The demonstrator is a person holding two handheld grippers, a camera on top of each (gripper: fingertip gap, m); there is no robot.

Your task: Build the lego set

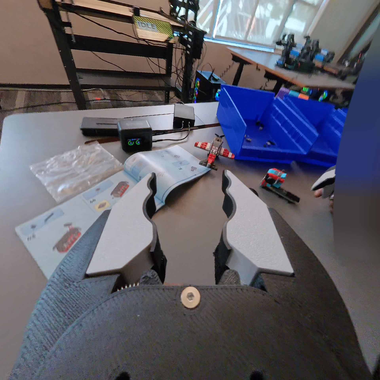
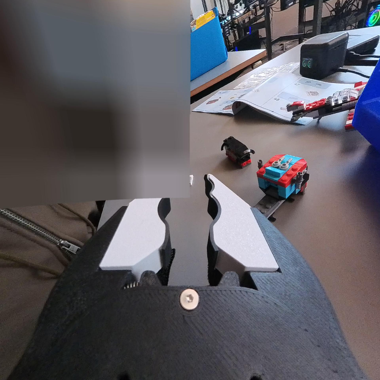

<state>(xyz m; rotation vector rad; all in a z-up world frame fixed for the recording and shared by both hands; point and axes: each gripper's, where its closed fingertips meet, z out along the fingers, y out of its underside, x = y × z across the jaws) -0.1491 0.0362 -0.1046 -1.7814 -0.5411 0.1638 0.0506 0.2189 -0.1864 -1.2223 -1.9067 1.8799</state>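
My left gripper [image 1: 188,178] is open and empty above the grey table [image 1: 195,216]. Its left finger [image 1: 131,216] hangs over an open instruction booklet [image 1: 164,164]. A red and white brick plane [image 1: 214,150] stands just beyond the booklet. A red and cyan brick block [image 1: 274,178] on a black plate lies to the right. My right gripper [image 2: 188,200] is open with nothing between its fingers; a blurred patch hides its left fingertip. The same block [image 2: 282,176] sits just right of its right finger [image 2: 230,216]. A small black and red brick build [image 2: 238,152] lies beyond.
Blue bins [image 1: 277,127] stand at the table's right. A black charger box [image 1: 135,135], other black boxes and cables lie at the back. A clear plastic bag [image 1: 76,168] lies left. A person's jacket [image 2: 41,236] is close at the lower left of the right wrist view. One gripper's finger ends stand about 30 centimetres off the other's.
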